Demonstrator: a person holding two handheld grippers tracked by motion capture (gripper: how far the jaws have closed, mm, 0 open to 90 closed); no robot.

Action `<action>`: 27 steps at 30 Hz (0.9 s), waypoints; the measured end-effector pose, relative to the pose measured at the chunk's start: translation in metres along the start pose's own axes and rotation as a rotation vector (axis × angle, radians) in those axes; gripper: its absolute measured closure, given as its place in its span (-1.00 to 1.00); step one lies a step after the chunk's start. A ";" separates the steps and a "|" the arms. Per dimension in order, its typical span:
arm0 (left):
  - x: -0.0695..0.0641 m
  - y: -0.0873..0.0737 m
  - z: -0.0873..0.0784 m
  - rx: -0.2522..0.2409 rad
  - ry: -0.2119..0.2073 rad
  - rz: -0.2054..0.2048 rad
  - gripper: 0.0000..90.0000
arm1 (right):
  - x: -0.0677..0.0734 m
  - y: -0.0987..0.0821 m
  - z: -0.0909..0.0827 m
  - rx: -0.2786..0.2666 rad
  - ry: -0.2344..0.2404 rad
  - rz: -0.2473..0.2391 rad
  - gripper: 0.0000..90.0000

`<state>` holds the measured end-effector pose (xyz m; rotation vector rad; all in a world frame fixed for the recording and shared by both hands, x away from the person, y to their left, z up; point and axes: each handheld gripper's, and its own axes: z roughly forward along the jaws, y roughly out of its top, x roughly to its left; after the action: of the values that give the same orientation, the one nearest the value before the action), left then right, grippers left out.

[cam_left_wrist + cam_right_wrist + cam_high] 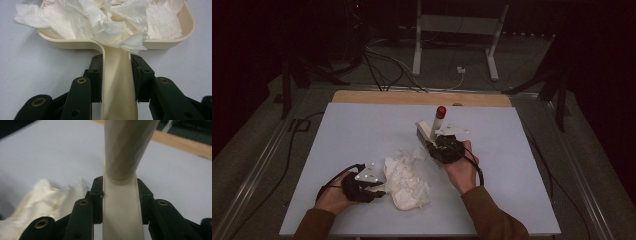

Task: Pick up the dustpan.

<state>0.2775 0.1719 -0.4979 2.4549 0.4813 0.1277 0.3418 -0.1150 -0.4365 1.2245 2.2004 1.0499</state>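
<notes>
The left gripper (116,75) is clamped on the smooth cream plastic handle of a dustpan (62,42) lying on the pale table (362,130), heaped with crumpled white tissue (110,22). The right gripper (120,195) is closed around the tapered cream handle of a red-tipped brush (435,125), held tilted just behind the dustpan.

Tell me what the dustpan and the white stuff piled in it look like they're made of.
Dustpan: apparently smooth cream plastic, judging by its soft sheen and moulded rim. White stuff: likely thin tissue paper, matte, with crumpled folds and torn, ragged edges.
</notes>
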 end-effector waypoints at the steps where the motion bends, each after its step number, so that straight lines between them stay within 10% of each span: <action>1: 0.000 -0.001 -0.001 0.000 0.001 -0.001 0.48 | -0.001 0.000 0.006 0.012 -0.006 -0.006 0.49; 11: 0.009 -0.016 -0.010 0.000 0.032 -0.054 0.48 | -0.005 0.000 0.048 0.115 0.032 -0.014 0.49; 27: 0.017 -0.020 -0.010 -0.003 0.061 -0.084 0.48 | 0.034 0.000 0.024 0.090 0.291 -0.191 0.49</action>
<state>0.2852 0.1980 -0.5023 2.4293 0.6096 0.1684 0.3391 -0.0764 -0.4512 0.9204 2.5511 1.1194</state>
